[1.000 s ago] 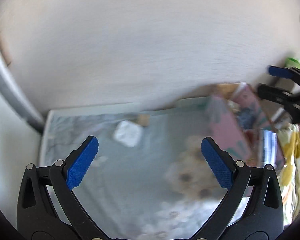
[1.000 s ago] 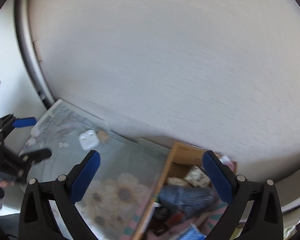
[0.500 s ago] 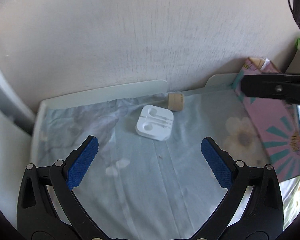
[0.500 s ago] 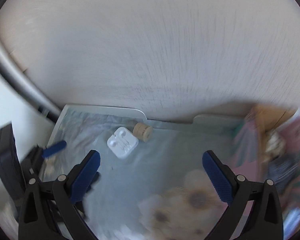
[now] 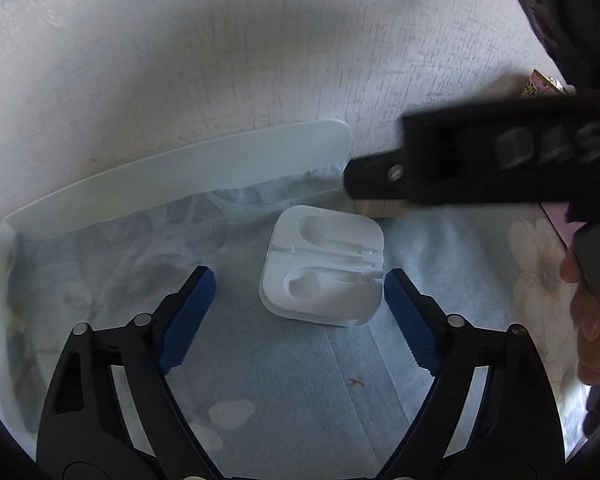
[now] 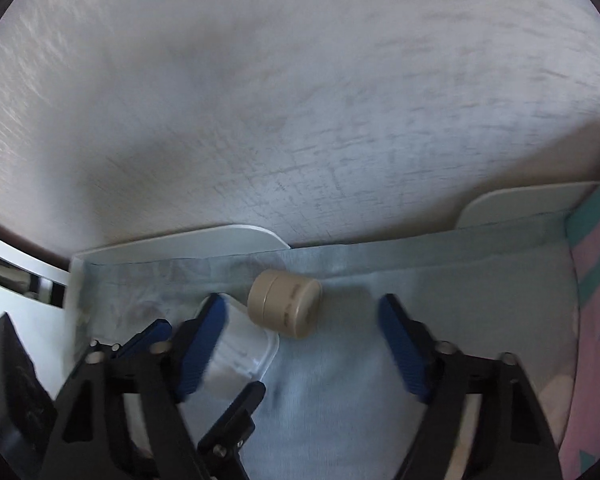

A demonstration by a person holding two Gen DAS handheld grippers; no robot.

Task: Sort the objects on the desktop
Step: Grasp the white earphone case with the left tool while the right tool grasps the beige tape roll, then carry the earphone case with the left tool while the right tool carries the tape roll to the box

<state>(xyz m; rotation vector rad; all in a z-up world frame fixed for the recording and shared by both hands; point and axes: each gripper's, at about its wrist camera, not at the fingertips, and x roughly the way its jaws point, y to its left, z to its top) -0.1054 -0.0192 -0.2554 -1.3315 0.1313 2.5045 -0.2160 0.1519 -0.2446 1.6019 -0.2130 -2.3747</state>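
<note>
— While both come in low over the pale blue flowered cloth, where's the left gripper?
— Around the white square plastic earphone case; jaws just narrowing, pads not pressing, right pad near its edge.
— Right gripper?
— Jaws also closing, nothing gripped; the beige round lidded jar lies on its side between its fingertips, beside the case.

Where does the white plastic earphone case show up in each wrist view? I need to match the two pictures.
Left wrist: white plastic earphone case centre, lying flat between the open tool fingers.
Right wrist: lower left, half hidden behind the tool's blue pad.
Shared landmark: small beige round tin, partly hidden in left view, beside the case.
</note>
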